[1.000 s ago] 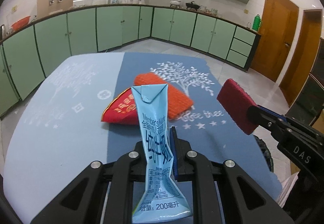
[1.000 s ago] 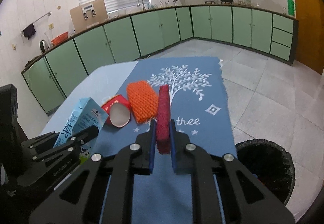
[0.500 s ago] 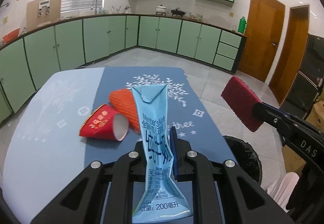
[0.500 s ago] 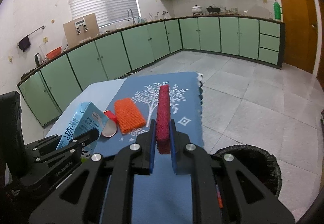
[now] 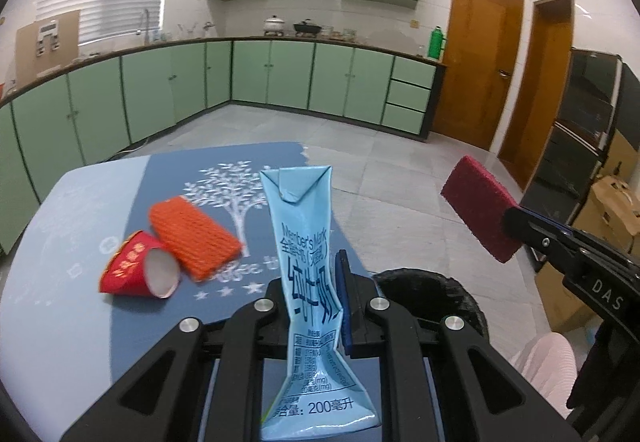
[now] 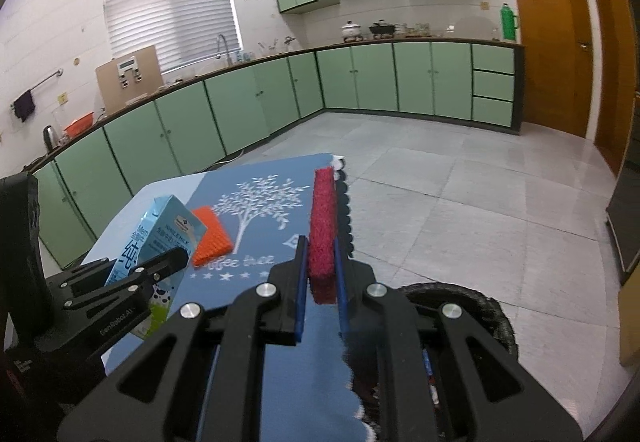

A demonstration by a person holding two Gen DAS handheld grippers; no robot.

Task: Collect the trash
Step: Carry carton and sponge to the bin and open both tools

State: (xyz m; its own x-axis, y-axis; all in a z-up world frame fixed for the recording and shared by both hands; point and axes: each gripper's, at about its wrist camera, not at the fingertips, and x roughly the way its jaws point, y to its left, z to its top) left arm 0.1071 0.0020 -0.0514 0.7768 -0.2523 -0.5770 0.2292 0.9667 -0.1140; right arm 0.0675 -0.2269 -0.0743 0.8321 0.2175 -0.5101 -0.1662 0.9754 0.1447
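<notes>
My left gripper (image 5: 316, 282) is shut on a crushed light-blue milk carton (image 5: 308, 234), which stands upright between its pads above the table's right side. My right gripper (image 6: 320, 258) is shut on a dark red scouring pad (image 6: 323, 218) held on edge; the same red pad (image 5: 480, 208) shows at the right of the left wrist view, out over the floor. A black trash bin (image 6: 460, 306) with a black liner stands on the floor by the table's right edge, just under both grippers. On the blue tablecloth (image 5: 168, 178) lie an orange sponge (image 5: 194, 236) and a red paper cup (image 5: 136, 270) on its side.
Green kitchen cabinets (image 6: 248, 110) run along the far walls under a counter with pots. Wooden doors (image 5: 476, 58) stand at the right. A cardboard box (image 5: 616, 202) sits on the floor at far right. Grey tiled floor (image 6: 460, 202) spreads beyond the table.
Both grippers have swung to the right and risen a little, carrying the carton and the red pad from above the table toward its right edge. The bin has come into view below them.
</notes>
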